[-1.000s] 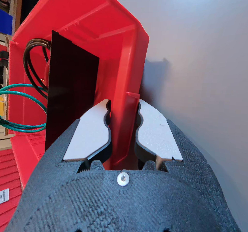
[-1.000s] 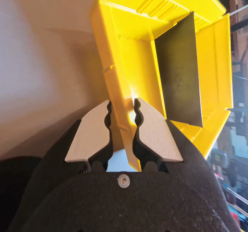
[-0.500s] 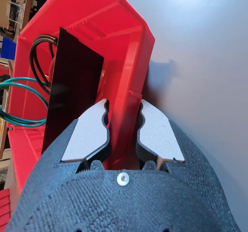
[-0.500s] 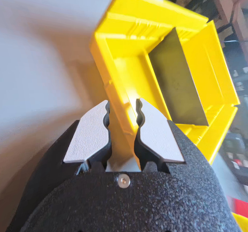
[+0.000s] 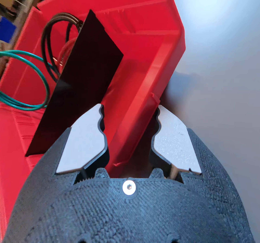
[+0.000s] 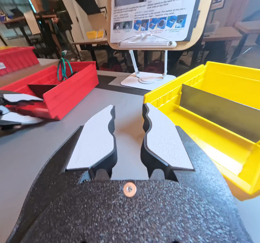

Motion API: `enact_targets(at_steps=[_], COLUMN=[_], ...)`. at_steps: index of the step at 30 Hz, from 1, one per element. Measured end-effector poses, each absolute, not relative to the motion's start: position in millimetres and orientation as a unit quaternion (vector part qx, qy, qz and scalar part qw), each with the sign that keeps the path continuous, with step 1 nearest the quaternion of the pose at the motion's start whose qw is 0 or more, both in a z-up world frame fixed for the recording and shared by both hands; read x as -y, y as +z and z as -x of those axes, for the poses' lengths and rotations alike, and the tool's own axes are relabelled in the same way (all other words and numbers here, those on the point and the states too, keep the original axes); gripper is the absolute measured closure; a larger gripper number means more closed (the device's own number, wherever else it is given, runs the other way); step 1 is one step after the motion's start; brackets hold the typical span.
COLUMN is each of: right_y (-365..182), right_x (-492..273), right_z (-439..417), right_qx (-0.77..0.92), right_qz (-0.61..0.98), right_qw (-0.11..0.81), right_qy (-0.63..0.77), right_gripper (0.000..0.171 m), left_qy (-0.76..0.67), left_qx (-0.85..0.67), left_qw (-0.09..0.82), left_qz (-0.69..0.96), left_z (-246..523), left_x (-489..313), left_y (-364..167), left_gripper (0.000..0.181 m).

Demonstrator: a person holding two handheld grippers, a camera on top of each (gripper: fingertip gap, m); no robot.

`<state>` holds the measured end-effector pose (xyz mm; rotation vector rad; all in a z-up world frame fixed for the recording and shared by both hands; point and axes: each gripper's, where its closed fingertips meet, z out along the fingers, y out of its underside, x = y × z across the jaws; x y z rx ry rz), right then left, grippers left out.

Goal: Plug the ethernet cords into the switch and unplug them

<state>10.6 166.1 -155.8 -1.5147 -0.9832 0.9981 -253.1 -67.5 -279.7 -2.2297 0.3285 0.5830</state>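
Right gripper now off yellow bin.

Coiled green cord in red bin

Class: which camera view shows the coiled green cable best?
The left wrist view: the coiled green cable loops large inside the red plastic bin. The right wrist view shows it small and distant, rising above the bin.

Bright daylight — blurred, fisheye-warped edges
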Motion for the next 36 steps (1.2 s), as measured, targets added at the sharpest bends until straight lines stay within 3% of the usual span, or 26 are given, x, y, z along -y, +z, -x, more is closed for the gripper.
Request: enact_targets(at_steps=[4, 10, 15, 21, 26, 27, 29, 36], right_y=[-159, -162, -163, -170, -181, -183, -186, -190], right_x=[-184, -189, -175, -170, -170, -169, -168, -159], right_z=[-25, -27, -21, -20, -17, -17, -16, -10], right_qx=[0.39, 0.379, 0.413, 0.429, 0.446, 0.449, 0.453, 0.466], right_qz=[0.629, 0.626, 0.607, 0.604, 0.607, 0.608, 0.609, 0.604], right_qw=[0.538, 0.53, 0.536, 0.532, 0.521, 0.517, 0.511, 0.496], right_qy=[0.403, 0.429, 0.418, 0.411, 0.401, 0.401, 0.403, 0.415], right_gripper=[0.135, 0.136, 0.139, 0.141, 0.143, 0.144, 0.146, 0.148], left_qy=[0.141, 0.064, 0.134, 0.076, 0.141, 0.155, 0.157, 0.193], left_qx=[-0.092, -0.001, 0.057, 0.127, 0.088, 0.07, 0.059, 0.047], left_qw=[0.436, 0.571, 0.472, 0.356, 0.24, 0.227, 0.223, 0.292], left_qz=[0.884, 0.818, 0.87, 0.923, 0.956, 0.959, 0.96, 0.935], left_z=[237, 237, 312, 374, 402, 403, 398, 400], left_x=[80, 71, 40, -10, -24, -26, -31, -24], left_y=[-261, -167, -157, -214, -257, -261, -260, -206], left_gripper=[0.109, 0.127, 0.13, 0.121, 0.124, 0.136, 0.162, 0.167])
